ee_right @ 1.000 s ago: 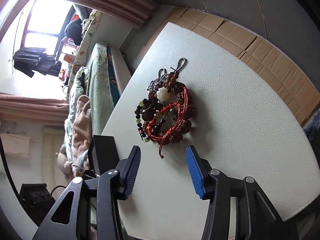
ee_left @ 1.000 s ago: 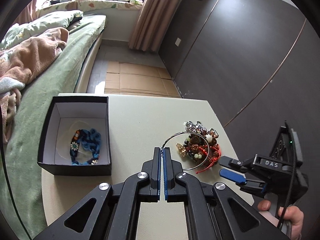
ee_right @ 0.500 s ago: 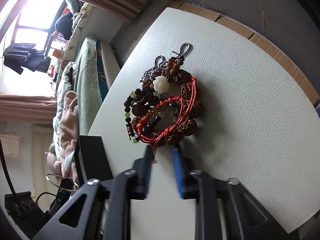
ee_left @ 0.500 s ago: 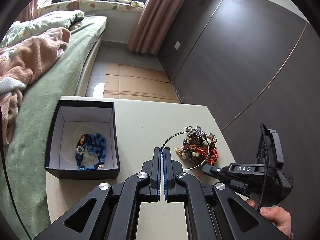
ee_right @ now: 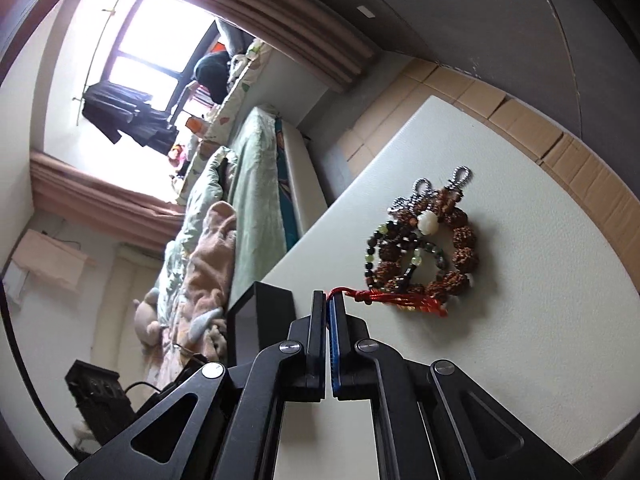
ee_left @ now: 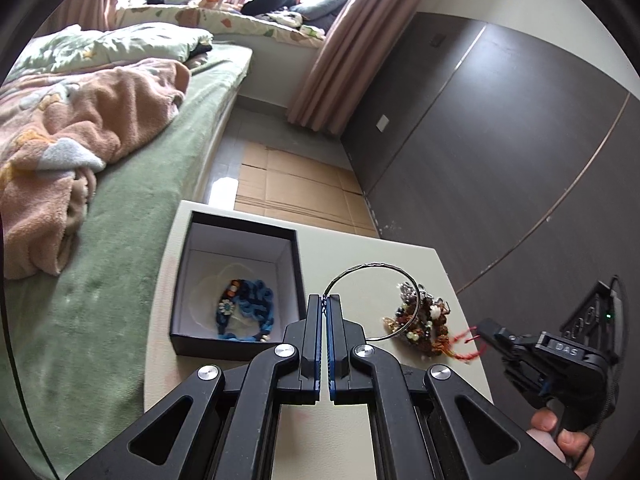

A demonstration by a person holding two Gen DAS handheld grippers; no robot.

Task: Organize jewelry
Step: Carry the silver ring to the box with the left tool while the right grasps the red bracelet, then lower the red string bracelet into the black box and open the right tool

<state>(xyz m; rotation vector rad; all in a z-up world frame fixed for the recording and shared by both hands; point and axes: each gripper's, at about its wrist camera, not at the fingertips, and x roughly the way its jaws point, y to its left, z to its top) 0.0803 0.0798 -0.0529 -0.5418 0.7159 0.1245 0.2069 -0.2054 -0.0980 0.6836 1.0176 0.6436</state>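
Note:
My left gripper (ee_left: 325, 300) is shut on a thin silver bangle (ee_left: 374, 268) and holds it above the white table (ee_left: 360, 252). An open black box (ee_left: 240, 292) with a white lining holds a blue knotted bracelet (ee_left: 250, 308). A pile of beaded bracelets (ee_left: 426, 326) lies right of the bangle, and also shows in the right wrist view (ee_right: 424, 252). My right gripper (ee_right: 329, 296) is shut on the end of a red cord bracelet (ee_right: 396, 302) that stretches from the pile. It also shows in the left wrist view (ee_left: 488, 330).
A bed with a green sheet (ee_left: 100, 280) and a pink blanket (ee_left: 80, 140) runs along the table's left side. A dark wall (ee_left: 500, 140) stands to the right. Cardboard (ee_left: 292, 188) covers the floor beyond the table. The black box's corner (ee_right: 264, 316) is left of my right gripper.
My right gripper closed on the red cord and pulled it out from the pile. My left gripper rose with the bangle, which now hangs clear of the pile.

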